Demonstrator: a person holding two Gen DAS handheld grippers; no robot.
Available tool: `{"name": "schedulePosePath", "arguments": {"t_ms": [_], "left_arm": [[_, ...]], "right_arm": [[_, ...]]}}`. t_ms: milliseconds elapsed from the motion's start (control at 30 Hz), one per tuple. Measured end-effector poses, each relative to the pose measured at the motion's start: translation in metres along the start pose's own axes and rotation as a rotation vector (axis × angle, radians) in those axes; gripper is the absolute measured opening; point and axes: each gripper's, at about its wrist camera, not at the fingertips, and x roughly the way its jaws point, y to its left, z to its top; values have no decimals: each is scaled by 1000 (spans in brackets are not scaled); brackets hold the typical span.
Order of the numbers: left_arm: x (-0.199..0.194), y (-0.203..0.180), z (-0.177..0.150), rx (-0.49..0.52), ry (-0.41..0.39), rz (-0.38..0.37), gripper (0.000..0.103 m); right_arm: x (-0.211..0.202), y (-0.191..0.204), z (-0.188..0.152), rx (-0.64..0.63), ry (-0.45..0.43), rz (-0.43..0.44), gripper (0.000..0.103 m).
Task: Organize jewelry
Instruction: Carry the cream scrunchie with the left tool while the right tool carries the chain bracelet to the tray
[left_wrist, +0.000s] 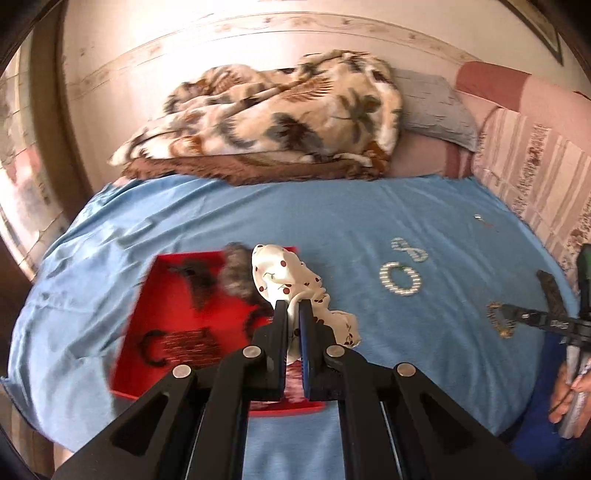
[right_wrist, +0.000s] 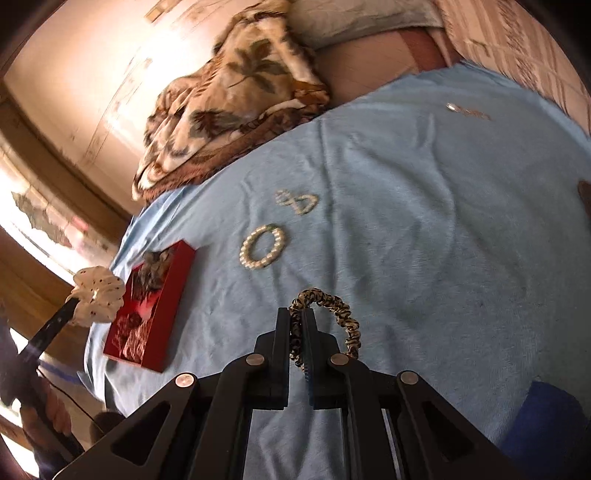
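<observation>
1. Closest to me, the left gripper (left_wrist: 293, 303) has its fingers clamped on a white cherry-print scrunchie (left_wrist: 284, 273), held above the near right corner of the red box (left_wrist: 147, 332).
2. On my right side, the right gripper (right_wrist: 295, 312) is pinched tight on a thin leopard-print scrunchie (right_wrist: 341, 314), which loops out to the right of the fingers above the blue sheet (right_wrist: 424, 221).
3. Inside the red box I see a grey furry scrunchie (left_wrist: 234, 271) and dark hair ties; its near rim sits just beside the sheet's near edge.
4. Beyond the right gripper the sheet is bare cloth up to a pearl ring bracelet (right_wrist: 263, 246) and a pearl figure-eight piece (right_wrist: 297, 201), near each other.
5. Farther off, a small shiny item (right_wrist: 451, 107) lies near the sheet's far edge.
6. At the back, a palm-print blanket (left_wrist: 266, 118) is bunched up, its near hem touching the sheet's far border.
</observation>
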Motion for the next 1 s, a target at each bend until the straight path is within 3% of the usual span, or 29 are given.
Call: {"name": "schedulePosePath", "arguments": {"t_ms": [100,300,467,700,1000], "left_arm": [[2,33,0,-47,10,31,6],[19,113,0,-235,40,59,6],[48,157,-1,-366,71,40,6],[89,179,-2,-439,103,-6,6],[124,203,-7,-468,136,-6,6]], "right_arm": [[1,24,2,-45,10,22,7],[23,85,11,-148,51,98,7],[50,132,16,-211,104,145,7],[92,197,19,-280,174,193,7],[161,261,20,-359,245,207,7]]}}
